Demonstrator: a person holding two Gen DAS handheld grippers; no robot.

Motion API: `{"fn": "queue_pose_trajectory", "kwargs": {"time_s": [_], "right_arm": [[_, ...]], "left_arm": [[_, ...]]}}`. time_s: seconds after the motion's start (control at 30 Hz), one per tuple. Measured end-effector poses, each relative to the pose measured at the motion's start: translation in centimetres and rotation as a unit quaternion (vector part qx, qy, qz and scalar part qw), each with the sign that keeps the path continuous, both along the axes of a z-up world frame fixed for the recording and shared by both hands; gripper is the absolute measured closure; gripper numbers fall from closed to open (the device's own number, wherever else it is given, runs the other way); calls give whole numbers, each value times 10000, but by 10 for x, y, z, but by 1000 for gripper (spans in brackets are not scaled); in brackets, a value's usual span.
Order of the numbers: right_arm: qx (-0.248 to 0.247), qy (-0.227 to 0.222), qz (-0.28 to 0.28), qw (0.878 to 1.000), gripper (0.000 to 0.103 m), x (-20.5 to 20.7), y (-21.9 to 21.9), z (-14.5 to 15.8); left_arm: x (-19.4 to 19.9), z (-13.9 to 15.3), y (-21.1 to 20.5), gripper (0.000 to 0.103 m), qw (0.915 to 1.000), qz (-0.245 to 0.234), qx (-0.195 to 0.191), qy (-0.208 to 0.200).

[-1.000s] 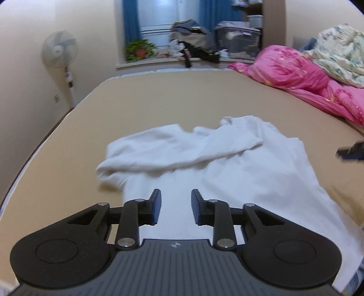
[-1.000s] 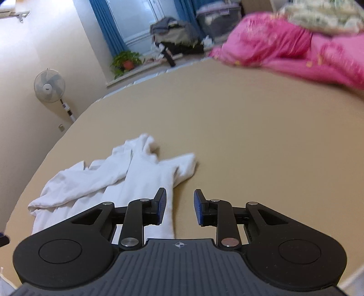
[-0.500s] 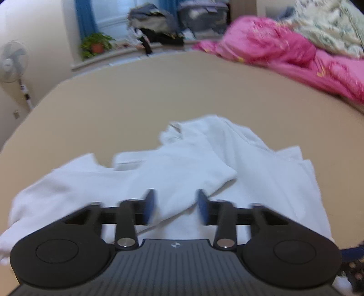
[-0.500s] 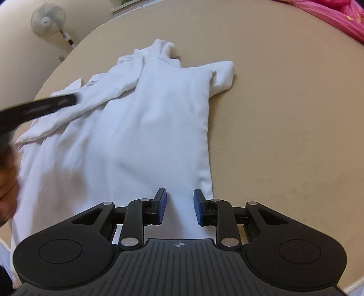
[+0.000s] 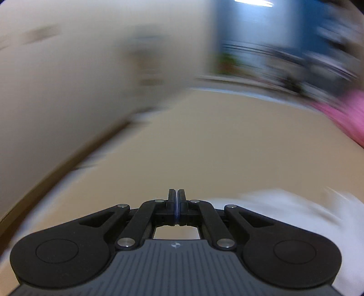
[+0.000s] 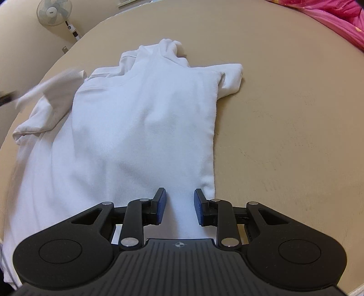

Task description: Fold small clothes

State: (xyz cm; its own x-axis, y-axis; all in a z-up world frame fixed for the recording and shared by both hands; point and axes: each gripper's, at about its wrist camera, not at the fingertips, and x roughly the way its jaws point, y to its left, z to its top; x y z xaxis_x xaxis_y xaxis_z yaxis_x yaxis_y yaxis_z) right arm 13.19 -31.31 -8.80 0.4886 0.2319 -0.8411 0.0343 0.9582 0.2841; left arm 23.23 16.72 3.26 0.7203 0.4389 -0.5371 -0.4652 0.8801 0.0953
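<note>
A white shirt (image 6: 141, 127) lies flat on the tan bed (image 6: 284, 136), collar at the far end. My right gripper (image 6: 179, 205) hovers open over the shirt's near right hem, with cloth lying under the gap and the pads not pressing it. The shirt's left sleeve (image 6: 54, 84) is lifted and blurred, stretching toward a dark blurred shape at the left edge. In the left wrist view my left gripper (image 5: 177, 200) has its pads pressed together, and blurred white cloth (image 5: 284, 205) trails behind it at the lower right. The grip point itself is hidden.
A standing fan (image 6: 54, 10) is at the far left beyond the bed's edge. A pink quilt (image 6: 329, 13) is heaped at the far right of the bed. Bare tan sheet runs to the right of the shirt. The left wrist view is badly smeared.
The left gripper closed and swung fast to the left, and the left sleeve rose with it. The right gripper stayed over the hem, still open.
</note>
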Motion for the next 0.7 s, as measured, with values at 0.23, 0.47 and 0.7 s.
{"fn": "queue_pose_trajectory", "kwargs": {"time_s": [0.23, 0.47, 0.7], "right_arm": [[-122, -156, 26, 9998, 74, -7, 5, 2], [-599, -434, 97, 9972, 70, -16, 21, 4], [-818, -680, 275, 9939, 70, -27, 23, 6]], "left_arm": [[-39, 6, 131, 103, 9893, 1006, -1049, -153], [-12, -16, -53, 88, 9436, -3289, -224, 308], [-1, -83, -140, 41, 8829, -4593, 655, 722]]}}
